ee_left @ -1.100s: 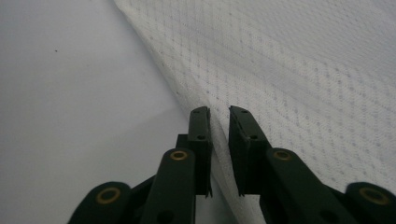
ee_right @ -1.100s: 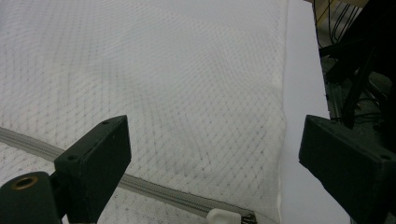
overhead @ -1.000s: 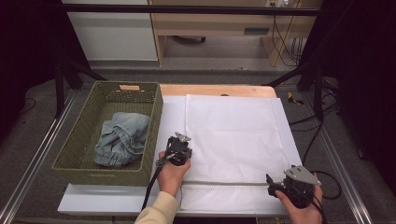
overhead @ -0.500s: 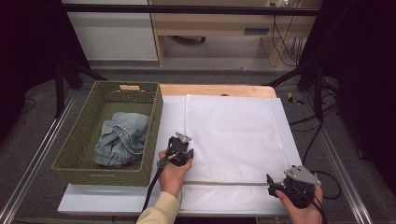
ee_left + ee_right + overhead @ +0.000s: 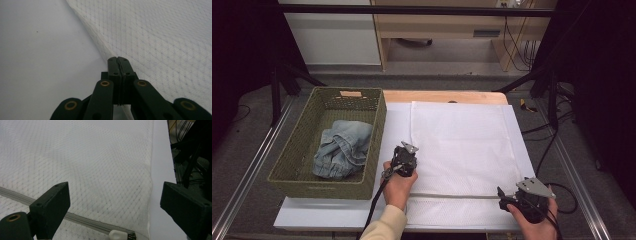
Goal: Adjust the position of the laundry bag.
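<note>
A white mesh laundry bag (image 5: 462,150) lies flat on the white table cover (image 5: 337,220), just right of a woven basket (image 5: 292,170) that holds crumpled jeans (image 5: 343,150). A zipper (image 5: 82,221) runs across the bag near the person's edge, and its white pull (image 5: 117,235) sits at the right end, close to the bag's side seam. The left gripper (image 5: 118,62) rests at the bag's left edge; its jaws have just been closing and now stand pressed together, and the left gripper view shows the mesh edge running up to the tips, so it appears to pinch that hem, though how much fabric is caught is hard to tell. The right gripper (image 5: 112,202) hovers with its jaws spread wide above the zipper's right end, gripping nothing. The step in hand looks like opening the bag: the left holds the cloth still while the right takes the pull. To do it well, the right jaws should come down squarely over the pull tab alone, not the mesh beneath, and close firmly before drawing along the zipper line toward the left. The left should keep its pinch low and taut so the bag does not bunch or slide on the smooth cover
</note>
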The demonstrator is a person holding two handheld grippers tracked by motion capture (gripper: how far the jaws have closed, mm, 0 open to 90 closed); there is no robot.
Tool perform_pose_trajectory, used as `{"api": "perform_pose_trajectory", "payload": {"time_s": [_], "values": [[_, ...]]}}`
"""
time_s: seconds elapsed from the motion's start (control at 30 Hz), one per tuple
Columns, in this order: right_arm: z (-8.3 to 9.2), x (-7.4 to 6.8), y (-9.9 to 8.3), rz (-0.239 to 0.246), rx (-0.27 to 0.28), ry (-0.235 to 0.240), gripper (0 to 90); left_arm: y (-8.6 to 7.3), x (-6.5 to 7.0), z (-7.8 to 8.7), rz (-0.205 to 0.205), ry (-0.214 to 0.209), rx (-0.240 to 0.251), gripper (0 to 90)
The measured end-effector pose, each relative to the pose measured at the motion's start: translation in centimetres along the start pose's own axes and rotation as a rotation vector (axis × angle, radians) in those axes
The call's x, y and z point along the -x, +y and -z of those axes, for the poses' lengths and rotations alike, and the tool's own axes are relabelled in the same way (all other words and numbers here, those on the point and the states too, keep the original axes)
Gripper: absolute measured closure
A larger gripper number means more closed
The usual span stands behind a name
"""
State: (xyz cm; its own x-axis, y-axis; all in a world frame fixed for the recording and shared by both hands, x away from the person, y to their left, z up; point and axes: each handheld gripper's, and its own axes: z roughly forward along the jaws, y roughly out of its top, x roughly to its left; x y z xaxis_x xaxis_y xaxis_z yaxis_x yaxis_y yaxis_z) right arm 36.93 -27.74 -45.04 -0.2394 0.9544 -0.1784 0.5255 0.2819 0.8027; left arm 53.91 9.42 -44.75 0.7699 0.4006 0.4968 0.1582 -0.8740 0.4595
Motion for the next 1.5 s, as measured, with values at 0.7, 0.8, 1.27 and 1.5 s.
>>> {"api": "perform_pose_trajectory", "payload": {"time_s": [0.7,0.8,1.27,1.5], "values": [[-0.3,-0.3,0.0,0.008,-0.015,0.008,9.1,-1.8,-2.0,2.8,-0.022,0.07,-0.057,87.6],[-0.3,-0.3,0.0,0.007,-0.015,0.008,9.1,-1.6,-1.5,2.7,0.023,0.067,-0.028,70.9],[-0.2,0.1,-0.1,0.0,-0.011,-0.014,7.8,-0.2,0.7,3.4,0.261,-0.01,0.167,19.0],[0.2,0.4,-0.1,-0.005,0.003,-0.043,6.5,0.3,1.6,4.3,0.267,-0.107,0.282,11.4]]}}
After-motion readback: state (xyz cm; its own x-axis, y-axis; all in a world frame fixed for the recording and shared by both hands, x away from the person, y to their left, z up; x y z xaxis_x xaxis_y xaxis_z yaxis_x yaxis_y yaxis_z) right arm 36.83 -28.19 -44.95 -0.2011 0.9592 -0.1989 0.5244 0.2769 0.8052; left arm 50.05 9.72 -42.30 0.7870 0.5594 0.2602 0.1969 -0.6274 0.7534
